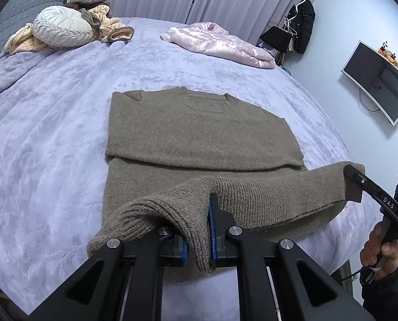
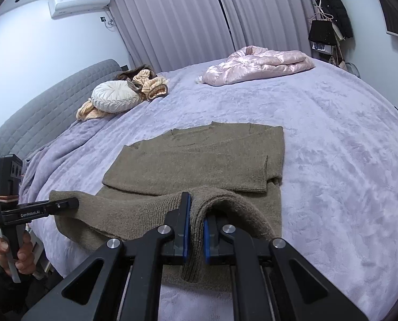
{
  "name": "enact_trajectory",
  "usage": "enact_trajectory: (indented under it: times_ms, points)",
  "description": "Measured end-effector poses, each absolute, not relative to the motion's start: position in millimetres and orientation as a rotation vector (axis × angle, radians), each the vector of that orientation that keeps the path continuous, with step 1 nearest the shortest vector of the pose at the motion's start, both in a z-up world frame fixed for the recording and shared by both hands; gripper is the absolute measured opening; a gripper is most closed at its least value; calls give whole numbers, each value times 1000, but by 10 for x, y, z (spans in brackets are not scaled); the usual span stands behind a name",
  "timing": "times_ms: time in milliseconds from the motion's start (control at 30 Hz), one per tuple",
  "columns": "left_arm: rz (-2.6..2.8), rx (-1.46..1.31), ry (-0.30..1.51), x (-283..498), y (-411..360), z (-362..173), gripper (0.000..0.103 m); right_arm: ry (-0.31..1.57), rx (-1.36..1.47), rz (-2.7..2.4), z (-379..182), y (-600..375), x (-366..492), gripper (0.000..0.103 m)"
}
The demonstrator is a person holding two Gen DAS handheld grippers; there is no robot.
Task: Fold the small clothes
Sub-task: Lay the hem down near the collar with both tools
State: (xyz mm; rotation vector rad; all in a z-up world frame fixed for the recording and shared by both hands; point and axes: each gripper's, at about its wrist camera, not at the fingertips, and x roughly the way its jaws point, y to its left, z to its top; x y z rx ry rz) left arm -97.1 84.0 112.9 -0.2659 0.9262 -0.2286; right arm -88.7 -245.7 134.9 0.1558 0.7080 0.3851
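Two grippers are clamping the sweater's ribbed hem: left gripper pinching one corner, right gripper pinching the other, both lifting it slightly. Sweater is lying flat on the bed, sleeves folded across. Pink jacket is sitting beyond.

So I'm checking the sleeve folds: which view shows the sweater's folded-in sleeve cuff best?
The right wrist view: the ribbed cuff lies in plain sight across the olive-brown sweater. In the left wrist view the sleeve reads only as a flat layer, its cuff edge hard to make out.
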Motion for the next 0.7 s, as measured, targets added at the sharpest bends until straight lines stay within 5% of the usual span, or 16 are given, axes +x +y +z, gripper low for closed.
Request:
enact_trajectory:
  times_ms: [700]
  points:
    - [-206, -213, 834, -421, 847, 1546, 13, 652, 129, 346, 1656, -2323, -356, 9]
